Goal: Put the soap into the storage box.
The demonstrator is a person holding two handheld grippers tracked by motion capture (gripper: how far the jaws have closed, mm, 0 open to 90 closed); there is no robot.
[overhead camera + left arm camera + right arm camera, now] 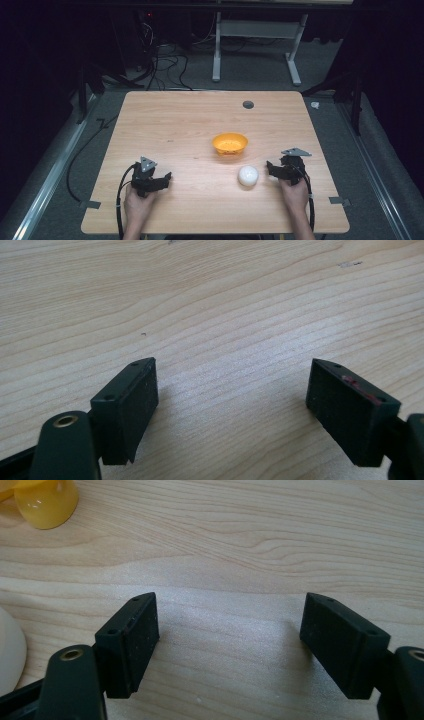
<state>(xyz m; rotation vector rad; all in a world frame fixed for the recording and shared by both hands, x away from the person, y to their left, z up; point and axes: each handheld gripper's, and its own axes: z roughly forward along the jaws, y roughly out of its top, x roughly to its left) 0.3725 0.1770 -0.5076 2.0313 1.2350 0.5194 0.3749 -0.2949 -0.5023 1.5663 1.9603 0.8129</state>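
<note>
jaws of both grippers gape over bare table [200, 120].

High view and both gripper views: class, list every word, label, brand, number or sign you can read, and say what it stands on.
None: no readable text on the orange bowl, the white ball, the wooden table, the left tool or the right tool.
</note>
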